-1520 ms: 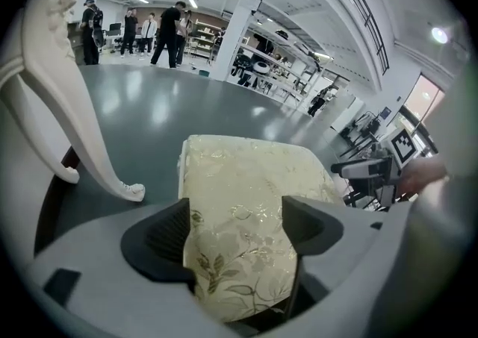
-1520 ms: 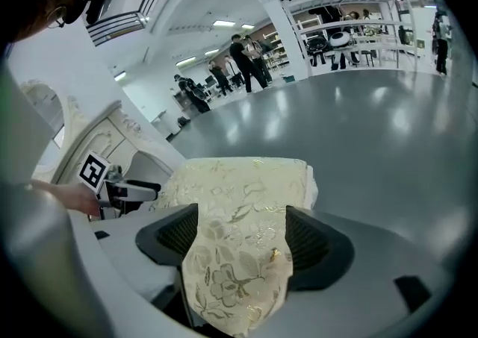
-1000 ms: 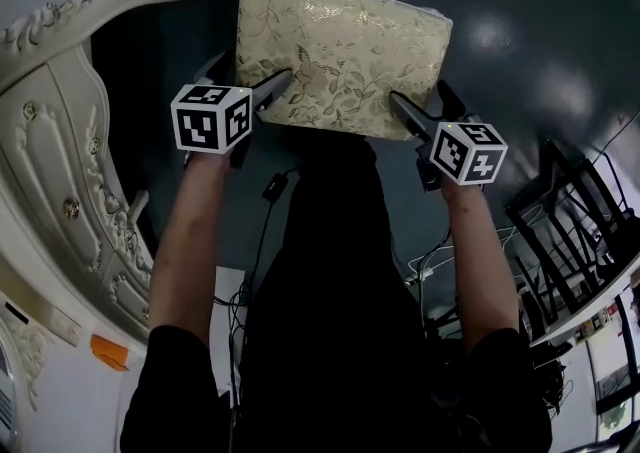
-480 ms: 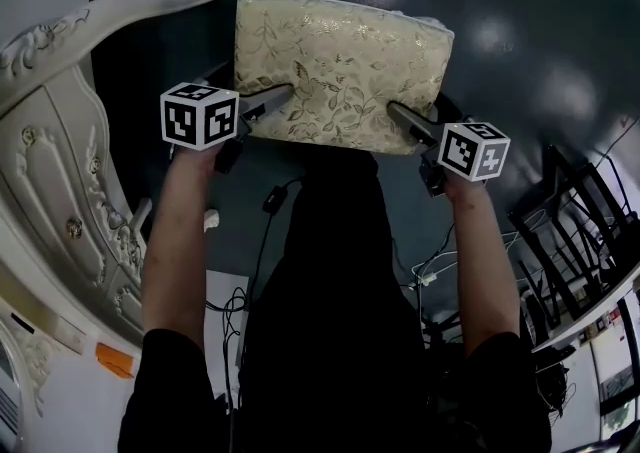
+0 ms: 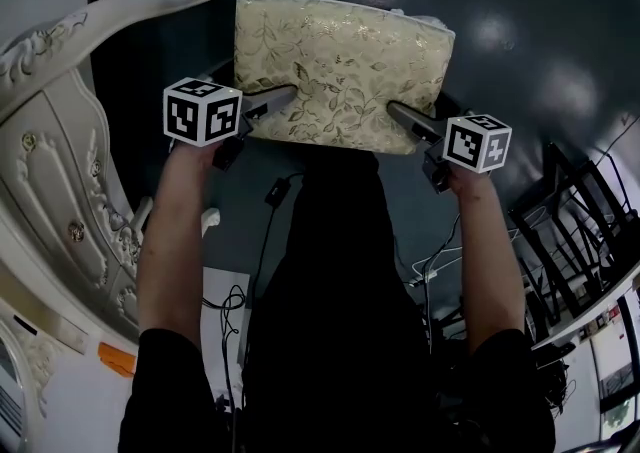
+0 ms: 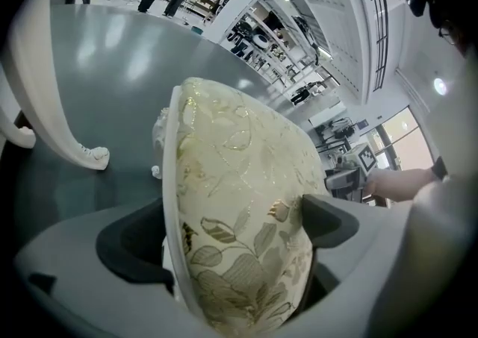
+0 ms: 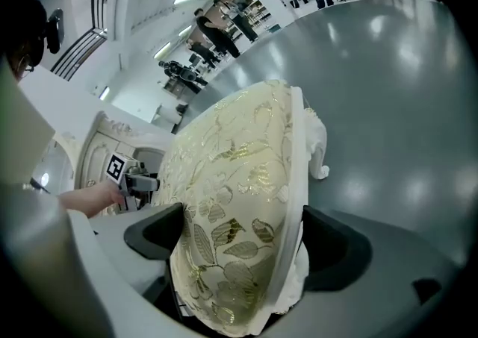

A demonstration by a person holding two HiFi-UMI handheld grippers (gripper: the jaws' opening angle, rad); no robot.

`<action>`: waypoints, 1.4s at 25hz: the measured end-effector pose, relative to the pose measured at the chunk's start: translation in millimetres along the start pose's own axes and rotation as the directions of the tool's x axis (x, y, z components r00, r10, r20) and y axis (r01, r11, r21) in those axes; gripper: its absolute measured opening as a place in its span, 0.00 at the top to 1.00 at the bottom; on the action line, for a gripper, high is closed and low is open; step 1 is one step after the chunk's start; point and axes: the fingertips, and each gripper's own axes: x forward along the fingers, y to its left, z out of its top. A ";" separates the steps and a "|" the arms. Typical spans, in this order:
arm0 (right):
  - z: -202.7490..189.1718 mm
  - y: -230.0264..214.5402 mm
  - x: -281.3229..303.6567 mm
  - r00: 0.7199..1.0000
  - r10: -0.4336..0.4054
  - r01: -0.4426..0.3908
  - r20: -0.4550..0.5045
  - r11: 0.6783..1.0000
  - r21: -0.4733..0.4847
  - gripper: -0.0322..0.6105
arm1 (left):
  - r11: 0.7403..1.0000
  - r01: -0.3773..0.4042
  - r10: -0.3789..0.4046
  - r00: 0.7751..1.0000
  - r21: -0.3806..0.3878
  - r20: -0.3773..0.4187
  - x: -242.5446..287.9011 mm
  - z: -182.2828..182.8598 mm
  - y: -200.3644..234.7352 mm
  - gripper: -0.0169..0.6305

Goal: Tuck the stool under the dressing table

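Observation:
The stool's cream seat cushion (image 5: 340, 71), printed with gold leaves, lies on the dark floor in front of me. My left gripper (image 5: 285, 99) clamps its near left edge, one finger on top of the fabric and the other under the white rim. In the left gripper view the cushion (image 6: 239, 202) fills the wide-set jaws and both pads press on it. My right gripper (image 5: 395, 113) holds the near right edge the same way, and the seat (image 7: 231, 172) is wedged between its pads. The white carved dressing table (image 5: 60, 141) stands at the left, with its curved leg (image 5: 150, 3) next to the stool.
A black metal rack (image 5: 575, 231) stands at the right. Cables (image 5: 440, 261) trail on the floor near my feet. The table leg's foot (image 6: 93, 156) rests on the floor just left of the seat. People (image 7: 224, 30) stand far off in the hall.
The left gripper's cube has shifted a little left and up and the right cube has risen slightly. The seat has turned a touch and stays between both pairs of jaws.

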 end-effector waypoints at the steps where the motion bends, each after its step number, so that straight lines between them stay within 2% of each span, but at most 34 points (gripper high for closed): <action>1: 0.1 -0.3 0.6 1.000 -0.001 0.001 -0.005 1.000 0.001 0.21 | 1.000 0.002 -0.002 1.000 -0.003 0.001 0.5 -0.1 0.5 0.12; 6: -1.3 -2.5 6.3 0.998 0.031 -0.030 -0.061 0.999 0.015 0.20 | 0.999 0.037 -0.037 0.999 -0.033 -0.009 4.0 -2.5 2.4 0.10; 11: -0.7 -2.8 9.3 0.996 0.040 -0.039 -0.076 0.999 0.011 0.18 | 0.999 0.020 -0.020 1.000 -0.029 -0.004 6.4 -1.8 1.2 0.10; 16: -2.2 -1.9 7.3 0.998 0.018 -0.019 -0.067 1.000 -0.005 0.18 | 1.000 -0.012 0.011 1.000 -0.016 -0.006 5.9 -3.3 -1.9 0.10; 21: 2.2 2.3 6.5 0.996 -0.028 0.023 -0.082 0.998 -0.063 0.19 | 0.999 -0.042 0.041 0.999 -0.025 -0.026 3.6 -4.8 -2.1 0.10; 27: 2.8 3.2 3.4 0.997 -0.023 0.016 -0.072 0.996 -0.086 0.18 | 0.998 -0.045 0.045 0.999 -0.044 0.004 2.2 -10.7 -4.5 0.10; 35: 1.3 4.6 5.3 0.995 -0.036 0.028 -0.090 0.996 -0.089 0.18 | 0.998 -0.052 0.052 0.999 -0.042 -0.007 2.0 -13.0 -4.7 0.09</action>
